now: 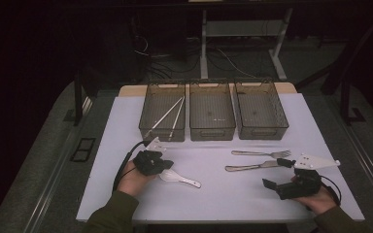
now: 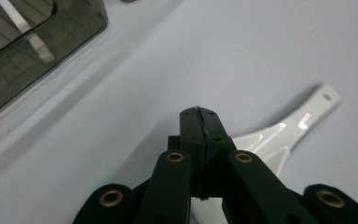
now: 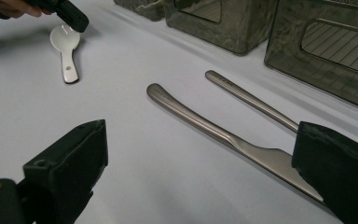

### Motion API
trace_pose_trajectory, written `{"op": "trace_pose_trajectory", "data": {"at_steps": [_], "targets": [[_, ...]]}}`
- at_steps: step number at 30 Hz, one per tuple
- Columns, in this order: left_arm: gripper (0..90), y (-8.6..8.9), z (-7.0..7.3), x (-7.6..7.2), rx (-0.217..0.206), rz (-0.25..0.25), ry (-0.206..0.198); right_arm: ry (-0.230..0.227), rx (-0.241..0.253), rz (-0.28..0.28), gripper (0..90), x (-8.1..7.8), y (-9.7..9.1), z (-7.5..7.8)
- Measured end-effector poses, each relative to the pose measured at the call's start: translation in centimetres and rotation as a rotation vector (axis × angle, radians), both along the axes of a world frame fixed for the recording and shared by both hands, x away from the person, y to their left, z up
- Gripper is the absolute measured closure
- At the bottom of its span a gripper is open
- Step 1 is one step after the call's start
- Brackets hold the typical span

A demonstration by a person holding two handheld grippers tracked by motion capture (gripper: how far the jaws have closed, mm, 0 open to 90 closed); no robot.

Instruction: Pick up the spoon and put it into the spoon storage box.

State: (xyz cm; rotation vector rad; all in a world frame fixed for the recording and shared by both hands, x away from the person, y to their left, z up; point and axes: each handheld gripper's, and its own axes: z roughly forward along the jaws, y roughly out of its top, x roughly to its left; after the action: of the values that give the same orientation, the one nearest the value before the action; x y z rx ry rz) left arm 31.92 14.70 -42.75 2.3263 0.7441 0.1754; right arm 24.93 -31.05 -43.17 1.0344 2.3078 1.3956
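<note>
Across the white tabletop [image 1: 213, 194], the left gripper [image 2: 200, 116] sits clamped tight on the white ceramic soup spoon's [image 2: 279, 137] bowl, seemingly for sorting into a smoky plastic bin [image 1: 162, 132], while the right gripper [image 3: 200, 172] waits wide open, empty.

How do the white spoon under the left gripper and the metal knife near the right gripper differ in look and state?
The white spoon is short, broad and glossy white; the metal knife is long, slim and dull grey. The spoon's bowl sits under the left gripper, whose jaws are shut; whether they pinch it is unclear. The knife lies untouched between the right gripper's open jaws. The spoon lies alone, while the knife lies beside a fork. Both rest flat on the white table in front of the bins.
</note>
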Motion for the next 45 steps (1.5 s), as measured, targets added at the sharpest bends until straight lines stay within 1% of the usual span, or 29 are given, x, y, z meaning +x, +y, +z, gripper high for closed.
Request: {"op": "trace_pose_trajectory", "data": {"at_steps": [1, 4, 5, 8, 10, 12, 14, 17, 19, 20, 23, 25, 27, 30, 31, 33, 34, 40, 41, 42, 43, 45], "targets": [[88.8, 0.1, 0.0, -0.2, -0.005, 0.007, 0.006, 0.0, -0.001, 0.0, 3.6, 0.0, 0.0, 0.0], [88.8, 0.5, 0.0, -0.6, -0.006, 0.006, 0.015, -0.002, -0.001, -0.001, 3.6, 0.0, 0.0, 0.0], [88.8, 0.6, 0.0, -0.7, -0.002, 0.002, 0.014, -0.001, 0.0, -0.001, 3.6, 0.0, 0.0, 0.0], [88.8, 0.9, -0.1, -1.1, -0.009, 0.008, 0.019, -0.001, -0.001, -0.001, 3.6, 0.0, 0.0, 0.0], [88.8, 1.0, 0.0, -1.2, -0.011, 0.005, 0.013, -0.001, -0.001, -0.001, 3.6, 0.0, 0.0, 0.0], [88.8, 1.1, 0.1, -1.4, -0.019, 0.015, 0.013, -0.001, -0.001, -0.001, 3.6, 0.0, 0.0, 0.0], [88.8, 1.3, 0.4, -1.5, -0.029, 0.013, 0.001, 0.001, 0.0, -0.002, 3.6, 0.0, 0.0, 0.0], [87.9, 1.6, 0.7, -1.8, -0.051, 0.023, -0.014, 0.001, -0.002, 0.0, 3.6, 0.0, 0.0, 0.0], [83.3, 1.8, 0.9, -2.1, -0.065, 0.039, -0.023, 0.001, -0.002, 0.0, 3.6, 0.0, 0.0, 0.0], [80.2, 2.0, 1.0, -2.2, -0.065, 0.044, -0.032, -0.001, -0.003, 0.001, 3.6, 0.0, 0.0, 0.0], [66.5, 2.5, 1.0, -2.6, -0.083, 0.069, -0.047, -0.001, -0.004, 0.001, 3.6, 0.0, 0.0, 0.0], [59.4, 2.8, 0.9, -2.6, -0.097, 0.082, -0.039, 0.0, -0.005, 0.001, 3.6, 0.0, 0.0, 0.0], [53.6, 2.9, 0.6, -2.5, -0.104, 0.083, -0.017, 0.0, -0.005, 0.001, 3.6, 0.0, 0.0, 0.0], [49.6, 2.6, 0.2, -2.3, -0.092, 0.078, 0.009, -0.004, -0.007, 0.003, 3.6, 0.0, 0.0, 0.0], [49.3, 2.6, 0.1, -2.2, -0.081, 0.067, 0.008, -0.005, -0.007, 0.002, 3.6, 0.0, 0.0, 0.0], [48.7, 2.3, -0.1, -2.3, -0.074, 0.066, 0.017, -0.005, -0.007, 0.002, 3.6, 0.0, 0.0, 0.0], [48.5, 2.3, -0.2, -2.2, -0.062, 0.056, 0.017, -0.001, -0.006, 0.001, 3.6, 0.0, 0.0, 0.0], [48.0, 2.2, -0.5, -2.2, -0.046, 0.044, 0.036, -0.004, -0.008, 0.002, 3.6, 0.0, 0.0, 0.0], [48.0, 2.2, -0.6, -2.2, -0.036, 0.037, 0.036, -0.002, -0.008, 0.001, 3.6, 0.0, 0.0, 0.0], [48.0, 2.1, -0.7, -2.2, -0.038, 0.036, 0.038, -0.003, -0.008, 0.002, 3.6, 0.0, 0.0, 0.0], [48.0, 2.1, -0.7, -2.1, -0.027, 0.026, 0.041, -0.003, -0.008, 0.001, 3.6, 0.0, 0.0, 0.0], [48.2, 2.0, -0.8, -2.2, -0.017, 0.026, 0.043, -0.004, -0.009, 0.001, 3.6, 0.0, 0.0, 0.0]]}}
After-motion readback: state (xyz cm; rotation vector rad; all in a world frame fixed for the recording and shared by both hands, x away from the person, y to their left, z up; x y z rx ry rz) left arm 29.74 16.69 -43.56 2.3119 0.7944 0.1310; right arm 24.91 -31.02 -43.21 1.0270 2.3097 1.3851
